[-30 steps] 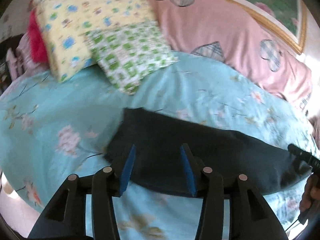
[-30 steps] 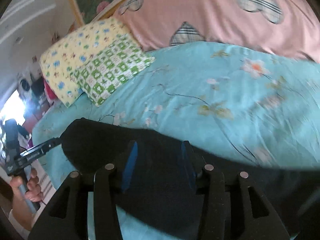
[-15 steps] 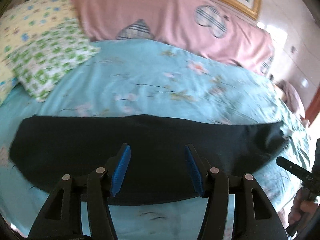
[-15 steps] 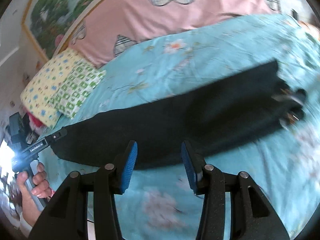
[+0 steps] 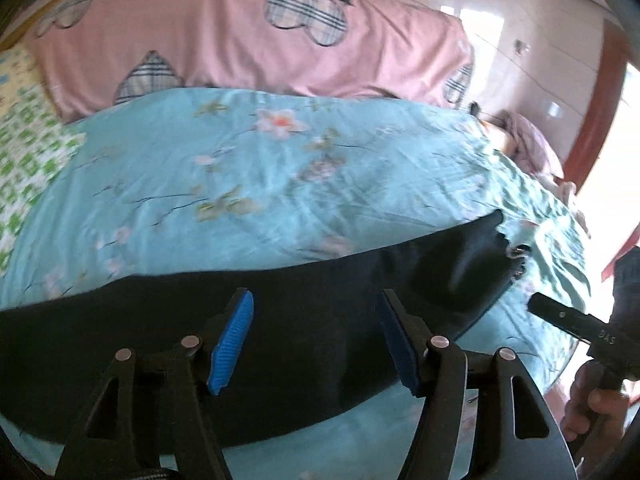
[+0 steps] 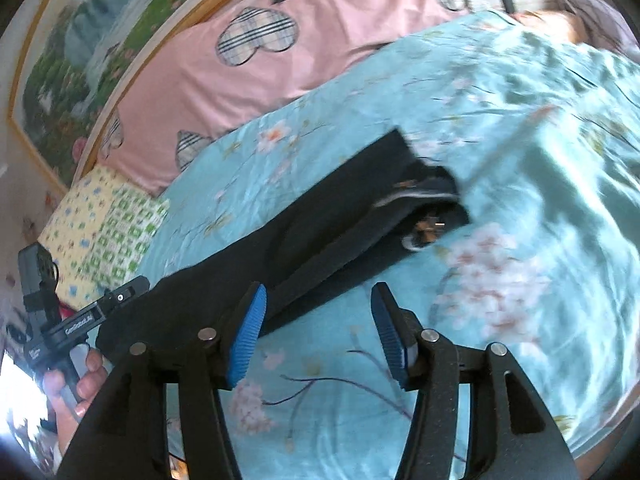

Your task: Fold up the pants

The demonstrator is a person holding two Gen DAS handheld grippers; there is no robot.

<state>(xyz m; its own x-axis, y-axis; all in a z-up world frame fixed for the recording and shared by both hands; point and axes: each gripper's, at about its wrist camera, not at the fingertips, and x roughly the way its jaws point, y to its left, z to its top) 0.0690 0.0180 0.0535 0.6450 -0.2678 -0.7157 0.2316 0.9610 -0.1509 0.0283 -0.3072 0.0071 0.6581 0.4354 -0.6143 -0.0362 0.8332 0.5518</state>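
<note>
Black pants lie flat in a long band across the blue flowered bedspread. My left gripper hovers over the band's middle, its jaws opening, blue pads apart and pressing on nothing. In the right wrist view the pants run diagonally, with the waistband end at the upper right. My right gripper is over bare bedspread just in front of the pants' near edge, its jaws opening with nothing held. Each gripper shows in the other's view: the right gripper and the left gripper, each with a hand on it.
A pink quilt with checked heart patches lies along the far side of the bed. A green-checked pillow and a yellow one sit at the left. A framed picture hangs behind; a red door frame stands right.
Both views have swept to the right along the pants, from the leg end toward the waistband. Both pairs of jaws have widened.
</note>
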